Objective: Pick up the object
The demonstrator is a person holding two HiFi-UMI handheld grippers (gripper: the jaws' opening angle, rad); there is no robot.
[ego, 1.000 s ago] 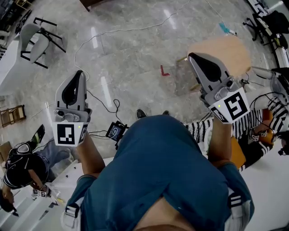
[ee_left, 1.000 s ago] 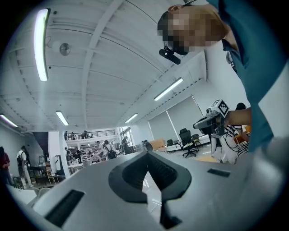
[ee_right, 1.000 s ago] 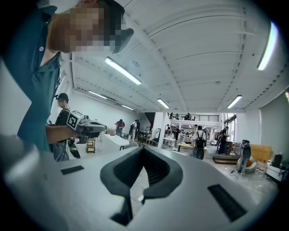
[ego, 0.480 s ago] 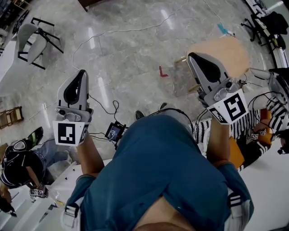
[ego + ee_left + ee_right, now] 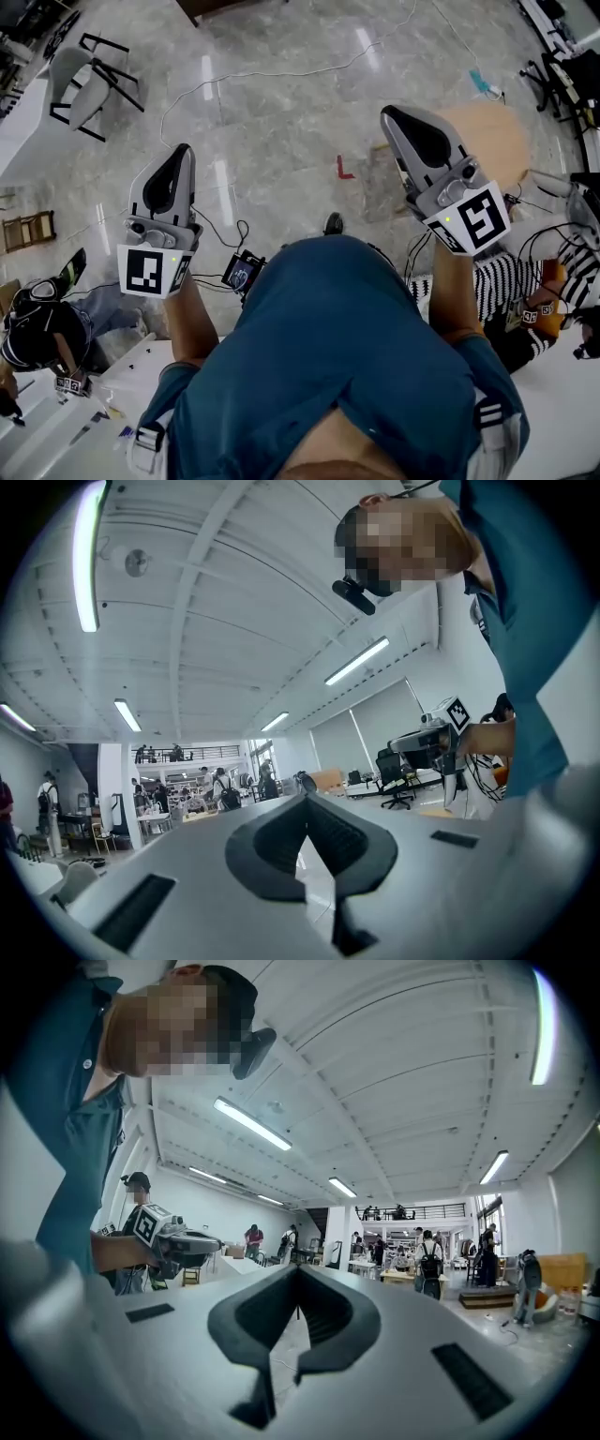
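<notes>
A glossy grey marble floor [image 5: 281, 122] spreads through a big open hall under a white ceiling [image 5: 234, 592] with strip lights. One person in a teal shirt [image 5: 347, 356] stands on it. Two more sit low, one at the left edge [image 5: 37, 333] and one in stripes at the right [image 5: 497, 281]. There is one round wooden table [image 5: 502, 136] at right, one grey chair [image 5: 80, 80] at upper left, one white cable [image 5: 281, 73] across the far floor and one red L mark [image 5: 344, 169]. Of the two grippers, the left gripper [image 5: 183, 150] and the right gripper [image 5: 389, 114] both have their jaws pressed together on nothing. Bare floor lies wide ahead between chair and table. Which thing is the object I cannot tell
</notes>
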